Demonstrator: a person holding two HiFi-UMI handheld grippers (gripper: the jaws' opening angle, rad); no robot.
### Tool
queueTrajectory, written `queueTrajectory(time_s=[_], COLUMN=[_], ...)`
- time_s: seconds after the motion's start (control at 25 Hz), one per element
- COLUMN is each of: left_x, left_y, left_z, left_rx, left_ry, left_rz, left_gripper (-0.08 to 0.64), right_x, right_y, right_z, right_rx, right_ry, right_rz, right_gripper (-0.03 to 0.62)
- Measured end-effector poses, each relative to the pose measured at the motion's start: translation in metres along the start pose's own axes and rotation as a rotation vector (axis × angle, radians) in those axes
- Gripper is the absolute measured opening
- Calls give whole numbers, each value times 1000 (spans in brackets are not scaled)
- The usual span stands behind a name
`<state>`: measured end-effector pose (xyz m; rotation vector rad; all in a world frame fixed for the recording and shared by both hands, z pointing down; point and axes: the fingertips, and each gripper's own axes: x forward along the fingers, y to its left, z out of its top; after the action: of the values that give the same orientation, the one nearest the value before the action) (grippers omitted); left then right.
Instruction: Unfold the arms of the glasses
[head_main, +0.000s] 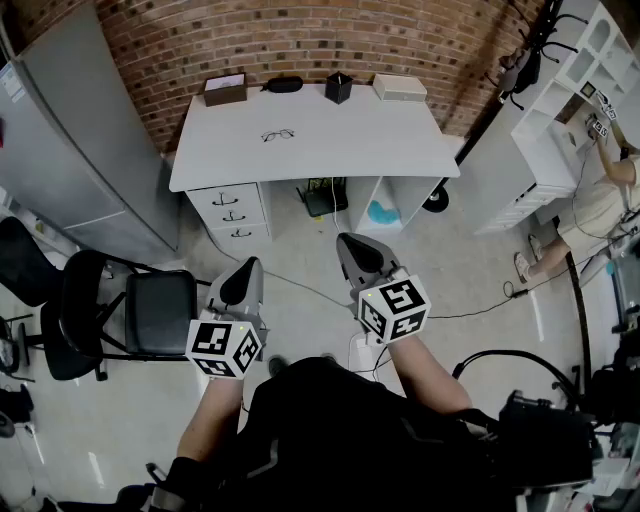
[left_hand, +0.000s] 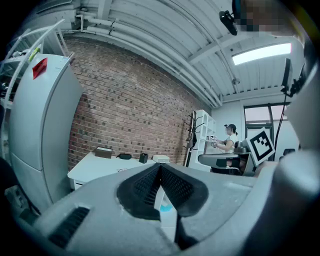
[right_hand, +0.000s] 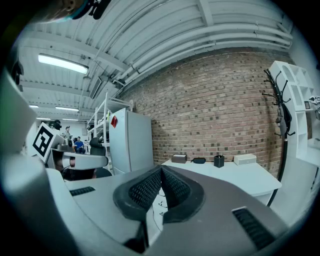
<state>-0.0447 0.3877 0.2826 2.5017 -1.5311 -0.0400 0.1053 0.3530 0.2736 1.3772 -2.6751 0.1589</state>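
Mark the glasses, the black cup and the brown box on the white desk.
thin dark-framed glasses (head_main: 278, 135), head view, bridge between the lenses.
black square cup (head_main: 339, 90), head view, front wall.
brown rectangular box (head_main: 225, 94), head view, front side.

white desk (head_main: 330, 140), black chair (head_main: 160, 312), grey fridge (head_main: 90, 130)

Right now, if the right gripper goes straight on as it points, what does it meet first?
Nothing over the open floor, then probably the front of the white desk. The right gripper is shut and empty. Depth is unclear.
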Motion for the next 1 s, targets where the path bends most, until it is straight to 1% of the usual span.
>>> queueTrajectory(time_s=[0.32, 0.44, 0.52, 0.72, 0.88, 1.0], left_x=[-1, -2, -4, -6, -7, -7], left_y=[1, 5, 8, 18, 29, 42], left_z=[-1, 0, 1, 4, 2, 4], left_rx=[-6, -7, -11, -27, -35, -36], left_ry=[-4, -6, -11, -17, -17, -15], left_rz=[4, 3, -6, -37, -57, -69], left_gripper=[11, 11, 10, 9, 10, 9], right_x=[1, 3, 5, 14, 23, 32], right_y=[3, 1, 0, 8, 20, 28], right_z=[1, 1, 2, 6, 4, 6], right_rx=[-14, -20, -29, -32, -39, -56], right_ry=[-3, 0, -4, -16, -7, 10], right_rz=[2, -20, -42, -46, -45, -59], right_gripper=[9, 9, 9, 9, 9, 9])
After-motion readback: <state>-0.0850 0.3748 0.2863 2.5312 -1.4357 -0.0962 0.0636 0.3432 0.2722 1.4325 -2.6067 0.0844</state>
